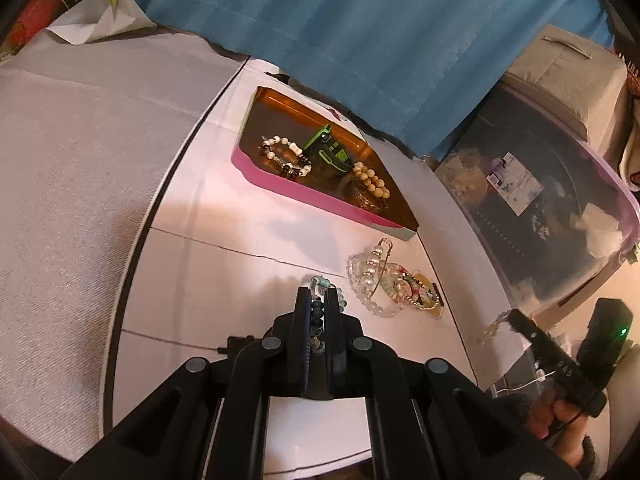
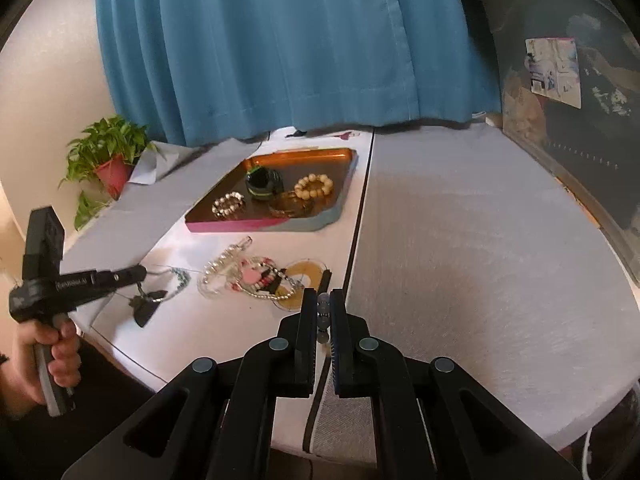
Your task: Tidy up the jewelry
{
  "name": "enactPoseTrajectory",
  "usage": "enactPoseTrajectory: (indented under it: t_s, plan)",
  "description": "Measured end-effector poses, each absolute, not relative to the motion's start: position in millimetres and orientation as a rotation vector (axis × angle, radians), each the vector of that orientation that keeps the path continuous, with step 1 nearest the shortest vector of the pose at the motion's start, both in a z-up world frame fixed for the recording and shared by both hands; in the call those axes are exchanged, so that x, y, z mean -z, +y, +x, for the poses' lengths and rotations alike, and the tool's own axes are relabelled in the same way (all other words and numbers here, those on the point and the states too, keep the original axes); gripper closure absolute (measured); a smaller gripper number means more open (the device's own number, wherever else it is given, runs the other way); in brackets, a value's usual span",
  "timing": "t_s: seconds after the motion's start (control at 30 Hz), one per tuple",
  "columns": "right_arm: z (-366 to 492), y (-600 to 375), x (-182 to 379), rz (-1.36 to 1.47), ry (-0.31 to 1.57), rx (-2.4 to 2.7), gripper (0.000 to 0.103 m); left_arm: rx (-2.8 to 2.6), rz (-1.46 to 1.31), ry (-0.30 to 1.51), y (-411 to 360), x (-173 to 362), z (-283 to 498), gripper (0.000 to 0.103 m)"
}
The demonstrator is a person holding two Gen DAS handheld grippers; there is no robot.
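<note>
Nearest: left gripper (image 1: 318, 294) pinching a dark blue-green beaded bracelet (image 1: 317, 314); right gripper (image 2: 323, 296) pinching a grey beaded strand (image 2: 323, 314). Beyond, loose clear and pearl bracelets (image 2: 240, 276) on white table (image 2: 192, 320). Farthest, pink-rimmed amber tray (image 2: 240, 225) holding more bracelets.

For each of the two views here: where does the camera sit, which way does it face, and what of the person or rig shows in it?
Left wrist: sits on the left gripper, shut on a dark bead strand, facing the tray; the right gripper and hand show at lower right.
Right wrist: sits on the right gripper, shut on a grey bead strand, facing the curtain; the left gripper and hand show at left.
Shared: tray, loose jewelry pile, curtain.
</note>
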State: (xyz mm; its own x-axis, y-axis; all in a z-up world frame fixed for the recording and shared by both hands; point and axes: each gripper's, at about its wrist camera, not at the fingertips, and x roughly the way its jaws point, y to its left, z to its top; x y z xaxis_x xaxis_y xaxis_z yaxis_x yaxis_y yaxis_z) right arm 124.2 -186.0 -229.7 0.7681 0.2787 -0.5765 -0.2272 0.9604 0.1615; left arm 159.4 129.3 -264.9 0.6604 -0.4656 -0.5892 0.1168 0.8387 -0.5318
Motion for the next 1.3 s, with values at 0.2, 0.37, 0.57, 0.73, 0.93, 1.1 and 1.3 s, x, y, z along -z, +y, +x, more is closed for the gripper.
enactPoseTrajectory:
  t_s: [0.2,0.37,0.57,0.73,0.93,1.1,1.3]
  plan:
    - [129,-182,221,0.099,0.654,-0.291,0.097,0.213,-0.350,0.778,127,249,152,0.100]
    - [132,-176,203,0.068,0.652,-0.303,0.097,0.120,-0.282,0.775,133,231,146,0.100]
    - [137,-165,171,0.022,0.625,-0.329,0.097,0.154,-0.235,0.713,131,187,149,0.100]
    - [147,-151,139,-0.006,0.592,-0.359,0.097,0.275,-0.243,0.648,127,138,161,0.100]
    - [168,-134,103,0.005,0.552,-0.430,0.097,0.418,-0.307,0.597,119,85,185,0.100]
    - [192,-118,79,0.001,0.524,-0.500,0.097,0.485,-0.300,0.556,111,52,210,0.100]
    - [228,-99,83,-0.070,0.524,-0.496,0.097,0.425,-0.234,0.560,99,59,252,0.100]
